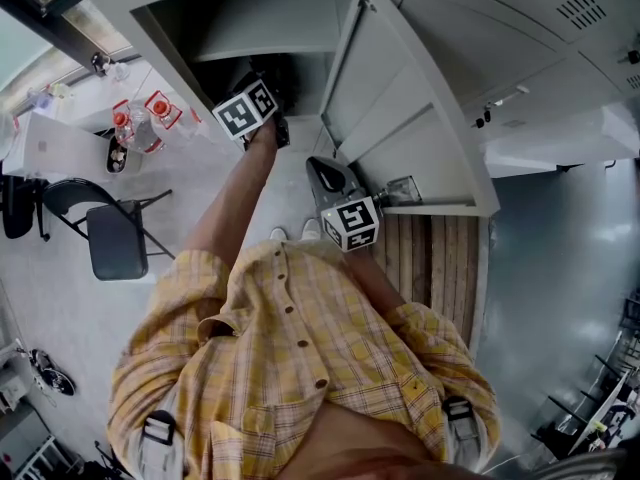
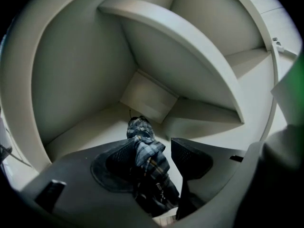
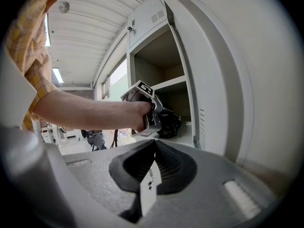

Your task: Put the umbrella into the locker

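The folded dark plaid umbrella [image 2: 148,161] lies on the floor of the open grey locker [image 2: 90,127], under a shelf [image 2: 190,46]. My left gripper [image 2: 154,158] reaches into that compartment with its jaws wide apart. The umbrella runs between them, close to the left pad [image 2: 116,163] and clear of the right one. The right gripper view shows the left gripper [image 3: 159,114] at the locker mouth with the umbrella [image 3: 170,122] just beyond it. My right gripper [image 3: 154,158] hangs outside by the locker door [image 3: 213,80], jaws together with a white tag [image 3: 148,186] pinched between them.
The locker door [image 1: 400,108] stands open to the right of the compartment [image 1: 250,28]. A wooden slatted panel [image 1: 440,268] sits below the door. At the left are a folding chair [image 1: 110,233] and a table with bottles [image 1: 140,123].
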The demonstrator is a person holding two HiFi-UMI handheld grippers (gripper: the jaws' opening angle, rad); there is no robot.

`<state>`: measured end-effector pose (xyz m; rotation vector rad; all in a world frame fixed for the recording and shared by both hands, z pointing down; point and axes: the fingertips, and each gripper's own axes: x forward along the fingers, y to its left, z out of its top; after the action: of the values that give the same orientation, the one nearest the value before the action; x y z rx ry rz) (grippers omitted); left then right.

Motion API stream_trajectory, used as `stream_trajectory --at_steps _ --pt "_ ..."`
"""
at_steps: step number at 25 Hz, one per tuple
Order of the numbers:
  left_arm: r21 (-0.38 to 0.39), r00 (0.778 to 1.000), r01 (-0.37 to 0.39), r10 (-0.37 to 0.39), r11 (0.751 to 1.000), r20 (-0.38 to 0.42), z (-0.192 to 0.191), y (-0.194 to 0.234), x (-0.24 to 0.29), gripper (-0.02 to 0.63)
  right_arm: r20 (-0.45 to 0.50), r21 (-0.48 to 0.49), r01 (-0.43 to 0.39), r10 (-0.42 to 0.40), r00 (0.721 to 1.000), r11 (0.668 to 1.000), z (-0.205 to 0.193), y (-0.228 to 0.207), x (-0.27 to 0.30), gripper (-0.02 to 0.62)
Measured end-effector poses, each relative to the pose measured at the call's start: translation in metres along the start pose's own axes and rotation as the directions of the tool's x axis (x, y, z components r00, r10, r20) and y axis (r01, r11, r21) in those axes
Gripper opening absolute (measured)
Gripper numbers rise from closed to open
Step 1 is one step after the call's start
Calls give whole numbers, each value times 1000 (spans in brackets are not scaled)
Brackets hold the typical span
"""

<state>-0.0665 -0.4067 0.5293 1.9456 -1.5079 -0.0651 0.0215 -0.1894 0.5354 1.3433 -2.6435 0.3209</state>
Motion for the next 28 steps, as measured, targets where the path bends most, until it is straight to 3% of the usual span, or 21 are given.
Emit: stream_trajectory --at_steps 7,17,28 --pt "-4 1000 17 -17 1000 21 6 -8 -14 235 8 16 -6 6 1000 1000 2 3 0 -2" --pt "7 998 43 -44 999 52 13 -14 -35 139 19 10 -26 26 999 1000 5 13 0 -2" --pt "80 994 99 -102 992 35 1 -28 -52 32 23 9 -30 29 999 1000 6 18 -2 -2"
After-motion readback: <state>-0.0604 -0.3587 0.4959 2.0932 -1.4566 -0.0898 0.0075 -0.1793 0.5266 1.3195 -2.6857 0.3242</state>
